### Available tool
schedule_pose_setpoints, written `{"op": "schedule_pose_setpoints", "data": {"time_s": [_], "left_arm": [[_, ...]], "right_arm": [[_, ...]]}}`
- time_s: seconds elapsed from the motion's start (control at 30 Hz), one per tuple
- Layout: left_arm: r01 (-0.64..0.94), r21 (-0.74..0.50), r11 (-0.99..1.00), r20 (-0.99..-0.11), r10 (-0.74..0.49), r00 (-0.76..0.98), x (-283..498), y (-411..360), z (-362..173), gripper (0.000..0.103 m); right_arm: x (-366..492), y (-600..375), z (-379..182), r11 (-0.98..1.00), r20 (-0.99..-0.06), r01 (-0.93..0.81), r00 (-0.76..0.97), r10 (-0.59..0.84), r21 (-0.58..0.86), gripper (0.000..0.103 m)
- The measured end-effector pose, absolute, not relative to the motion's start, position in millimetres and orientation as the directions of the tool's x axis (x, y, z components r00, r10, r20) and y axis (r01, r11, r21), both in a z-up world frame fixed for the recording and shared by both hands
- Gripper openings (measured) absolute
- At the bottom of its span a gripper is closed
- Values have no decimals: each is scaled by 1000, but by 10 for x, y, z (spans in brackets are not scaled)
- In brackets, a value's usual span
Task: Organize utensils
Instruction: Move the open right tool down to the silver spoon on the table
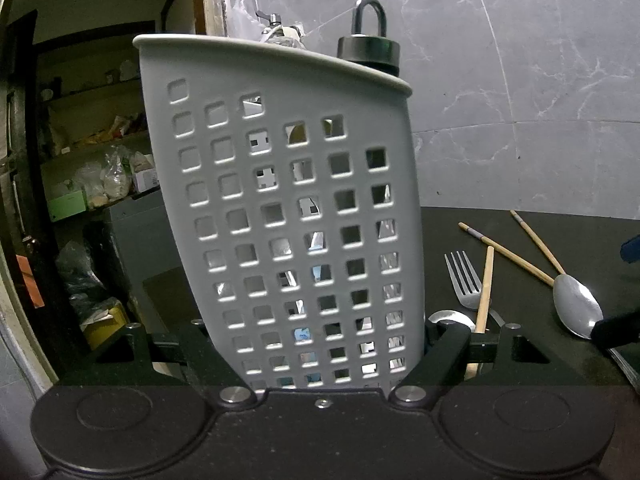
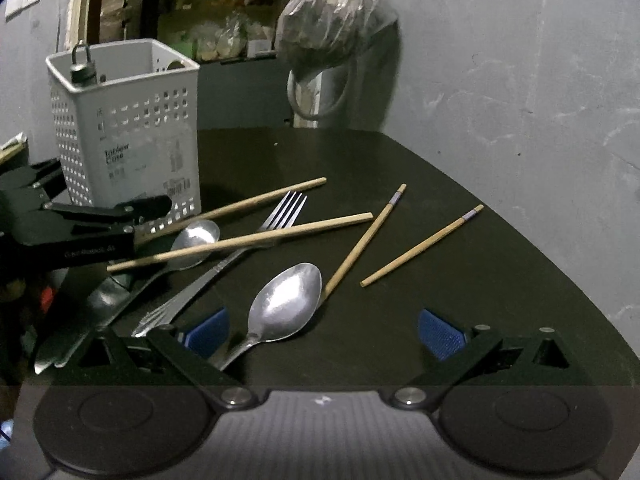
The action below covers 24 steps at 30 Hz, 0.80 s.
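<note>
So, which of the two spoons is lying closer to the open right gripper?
The larger spoon, bowl up, with its handle reaching between the blue-padded fingers of the right gripper. The smaller spoon lies farther off, under a chopstick near the basket.

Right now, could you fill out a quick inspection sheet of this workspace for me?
Surface: dark table, bare at its right part.
Job's things: perforated grey holder upright; two spoons, e.g. large spoon; fork; four chopsticks, e.g., lying loose and partly crossed.
Clutter: bottle with loop cap behind the holder; plastic bag hanging.
Grippers: left gripper clamps the holder; right gripper open over the large spoon.
Cables: nothing seen.
Surroundings: grey marbled wall; cluttered shelves.
</note>
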<state>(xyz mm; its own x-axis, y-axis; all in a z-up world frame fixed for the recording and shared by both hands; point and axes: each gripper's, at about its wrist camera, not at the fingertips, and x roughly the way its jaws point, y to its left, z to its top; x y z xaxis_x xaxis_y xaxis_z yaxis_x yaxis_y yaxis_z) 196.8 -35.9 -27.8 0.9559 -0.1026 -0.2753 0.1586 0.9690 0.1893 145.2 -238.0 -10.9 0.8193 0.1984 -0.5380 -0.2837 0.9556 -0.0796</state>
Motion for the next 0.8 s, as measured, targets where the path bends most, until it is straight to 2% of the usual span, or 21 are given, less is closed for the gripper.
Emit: {"op": "schedule_pose_setpoints", "data": {"time_s": [0.23,0.4,0.5,0.63,0.8], "left_arm": [[158,188,969,-276,-102,956,1980,-356,-281,79],[156,188,970,-274,-101,956,1981,-354,-284,79],[154,190,970,-273,-98,957,1973,-363,-285,79],[153,192,969,-273,-96,957,1971,-375,-294,79],[153,192,969,-273,-97,957,1967,-376,-292,79]], "right_arm": [[1614,-2374,-147,935,-565,-324,802,193,-141,103],[1737,-2477,-157,920,-587,-386,761,275,-69,102],[1814,-2527,-164,899,-600,-439,716,357,12,94],[1837,-2517,-147,886,-593,-463,709,381,16,88],[1871,-2496,-129,867,-589,-498,691,419,32,87]]}}
